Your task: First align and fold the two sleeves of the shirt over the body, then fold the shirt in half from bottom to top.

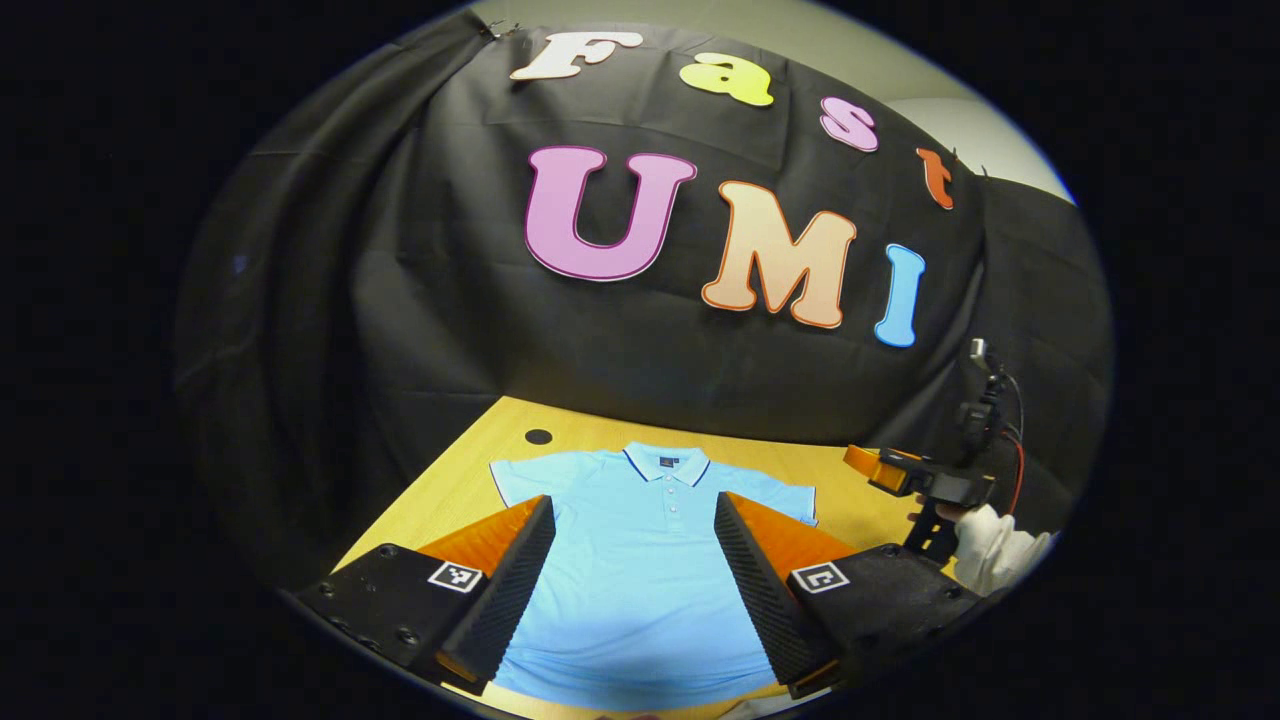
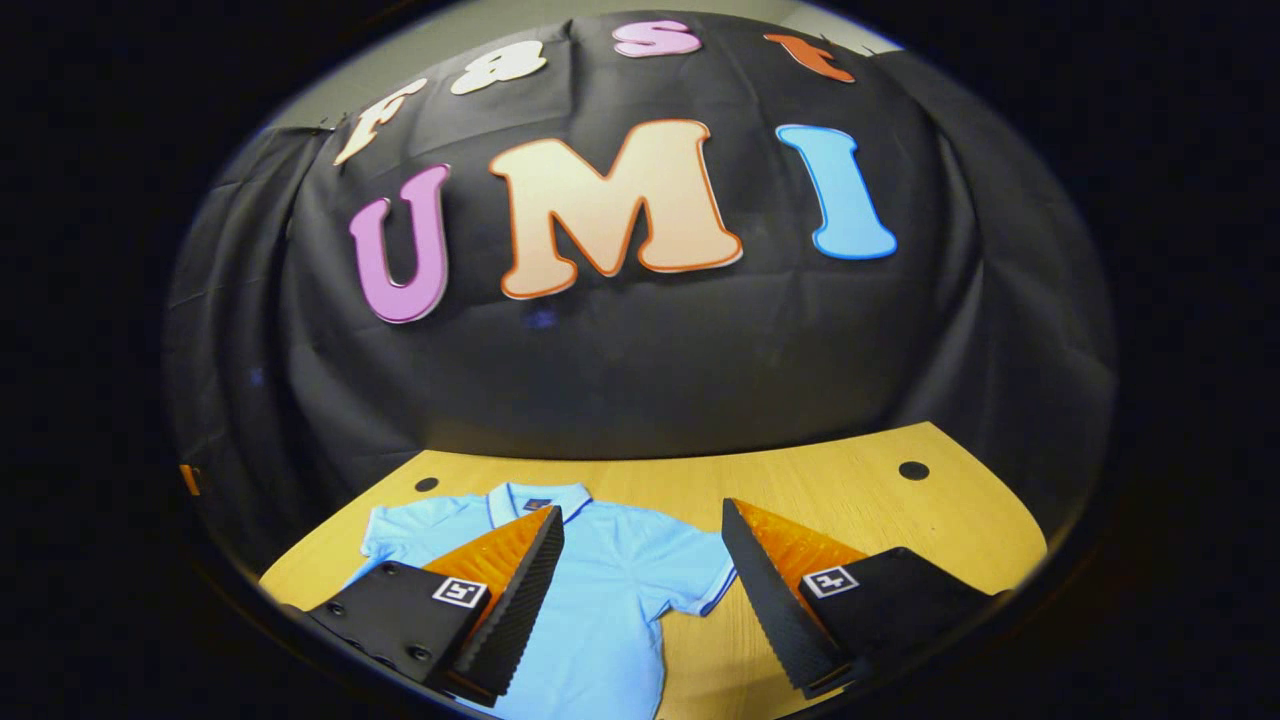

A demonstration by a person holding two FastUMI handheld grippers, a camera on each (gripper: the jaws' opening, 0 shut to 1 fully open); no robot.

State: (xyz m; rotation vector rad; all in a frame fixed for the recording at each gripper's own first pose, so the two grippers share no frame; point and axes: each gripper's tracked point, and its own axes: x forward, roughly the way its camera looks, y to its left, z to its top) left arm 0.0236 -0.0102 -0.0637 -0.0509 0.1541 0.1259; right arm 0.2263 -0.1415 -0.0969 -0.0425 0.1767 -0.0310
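Two grippers, left and right, jaws apart, above flat shirt, table

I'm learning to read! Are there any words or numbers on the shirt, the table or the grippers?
Light blue polo shirt: small dark tag inside the collar, too small to read.
Left gripper: square black-and-white marker on each finger, a pattern, no words.
Right gripper: the same kind of square marker, no words.
Yellow wooden table: no text.
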